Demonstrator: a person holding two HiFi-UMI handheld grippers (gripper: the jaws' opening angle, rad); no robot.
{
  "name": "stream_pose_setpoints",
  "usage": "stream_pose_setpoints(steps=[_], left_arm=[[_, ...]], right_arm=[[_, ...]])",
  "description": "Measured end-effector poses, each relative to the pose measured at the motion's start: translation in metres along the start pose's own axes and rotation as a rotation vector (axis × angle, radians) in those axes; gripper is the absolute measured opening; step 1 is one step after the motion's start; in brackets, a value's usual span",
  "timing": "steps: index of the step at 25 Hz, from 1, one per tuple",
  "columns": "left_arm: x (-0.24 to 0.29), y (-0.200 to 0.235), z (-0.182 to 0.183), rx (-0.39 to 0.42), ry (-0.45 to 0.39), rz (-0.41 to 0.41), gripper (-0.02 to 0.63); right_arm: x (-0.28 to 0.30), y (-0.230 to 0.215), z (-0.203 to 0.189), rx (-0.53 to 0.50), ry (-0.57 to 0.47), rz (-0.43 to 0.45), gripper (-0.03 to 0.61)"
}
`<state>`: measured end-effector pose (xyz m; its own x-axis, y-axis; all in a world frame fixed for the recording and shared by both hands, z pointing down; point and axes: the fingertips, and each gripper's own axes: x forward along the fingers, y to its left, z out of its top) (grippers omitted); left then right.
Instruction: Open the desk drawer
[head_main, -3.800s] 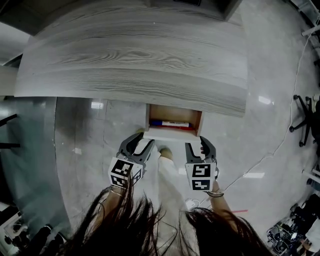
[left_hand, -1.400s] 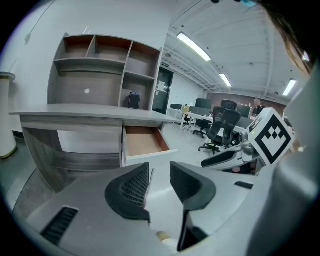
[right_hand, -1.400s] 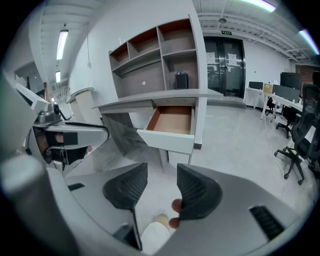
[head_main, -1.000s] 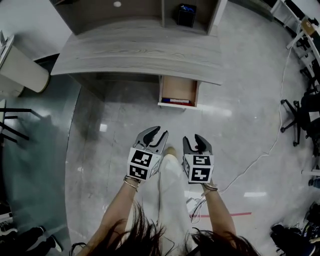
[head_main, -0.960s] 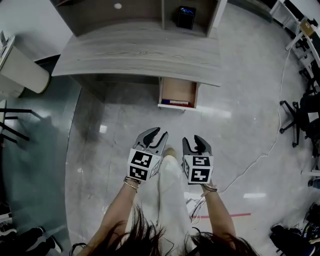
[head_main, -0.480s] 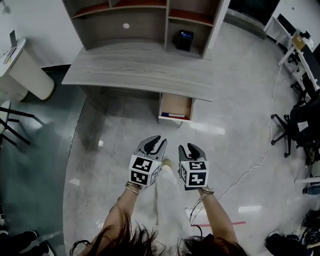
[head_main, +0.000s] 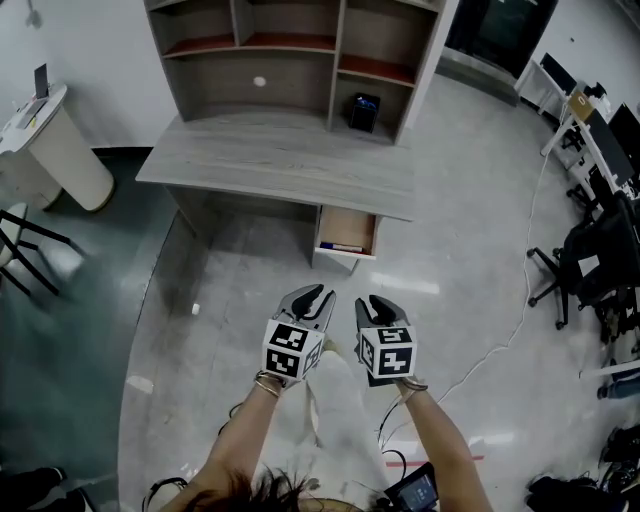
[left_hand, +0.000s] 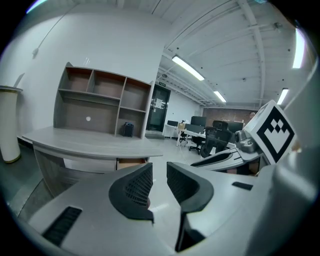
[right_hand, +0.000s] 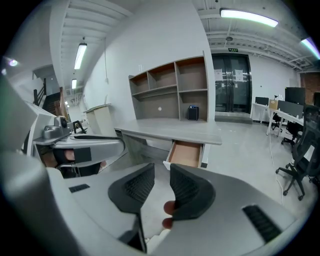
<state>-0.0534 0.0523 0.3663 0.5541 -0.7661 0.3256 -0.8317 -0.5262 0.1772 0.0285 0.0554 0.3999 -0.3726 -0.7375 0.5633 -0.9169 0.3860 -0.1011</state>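
The grey wooden desk (head_main: 280, 160) has its drawer (head_main: 345, 238) pulled out, with a blue and red pen (head_main: 340, 246) lying inside. Both grippers hang in the air side by side, well short of the drawer and touching nothing. My left gripper (head_main: 313, 294) has a narrow gap between its jaws and nothing in it. My right gripper (head_main: 372, 303) has its jaws closing, also on nothing. The left gripper view shows my left gripper (left_hand: 159, 175) facing the desk (left_hand: 90, 142) and drawer (left_hand: 131, 163). In the right gripper view my right gripper (right_hand: 162, 177) points at the open drawer (right_hand: 186, 153).
A shelf unit (head_main: 290, 50) stands on the desk's back with a black box (head_main: 363, 112) in one bay. A white cylinder (head_main: 55, 160) stands at the left. Office chairs (head_main: 590, 270) and a floor cable (head_main: 500, 340) are at the right.
Both grippers have risen and drawn back from the desk, which now looks smaller and farther. Their jaws have narrowed. The drawer stays pulled out.
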Motion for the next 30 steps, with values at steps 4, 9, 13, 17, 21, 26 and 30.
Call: stream_pose_setpoints(steps=[4, 9, 13, 17, 21, 26, 30], left_arm=[[-0.003, -0.004, 0.010, -0.007, -0.015, 0.015, 0.084], [-0.011, -0.014, 0.024, -0.002, -0.034, 0.027, 0.072], [-0.021, -0.023, 0.034, -0.008, -0.059, 0.041, 0.063], [-0.030, -0.031, 0.042, -0.012, -0.071, 0.069, 0.055], [-0.039, -0.038, 0.047, -0.011, -0.085, 0.089, 0.049], [-0.051, -0.054, 0.049, 0.015, -0.085, 0.108, 0.042], [-0.063, -0.071, 0.049, 0.018, -0.091, 0.113, 0.038]], right_arm=[[-0.009, 0.001, 0.010, 0.002, -0.031, 0.010, 0.103], [-0.019, 0.004, 0.018, -0.030, -0.041, 0.035, 0.095], [-0.027, 0.003, 0.024, -0.082, -0.053, 0.046, 0.087], [-0.042, 0.003, 0.035, -0.128, -0.081, 0.065, 0.083], [-0.058, 0.005, 0.037, -0.164, -0.098, 0.088, 0.083], [-0.083, 0.008, 0.026, -0.198, -0.103, 0.107, 0.075], [-0.106, 0.012, 0.019, -0.210, -0.122, 0.120, 0.067]])
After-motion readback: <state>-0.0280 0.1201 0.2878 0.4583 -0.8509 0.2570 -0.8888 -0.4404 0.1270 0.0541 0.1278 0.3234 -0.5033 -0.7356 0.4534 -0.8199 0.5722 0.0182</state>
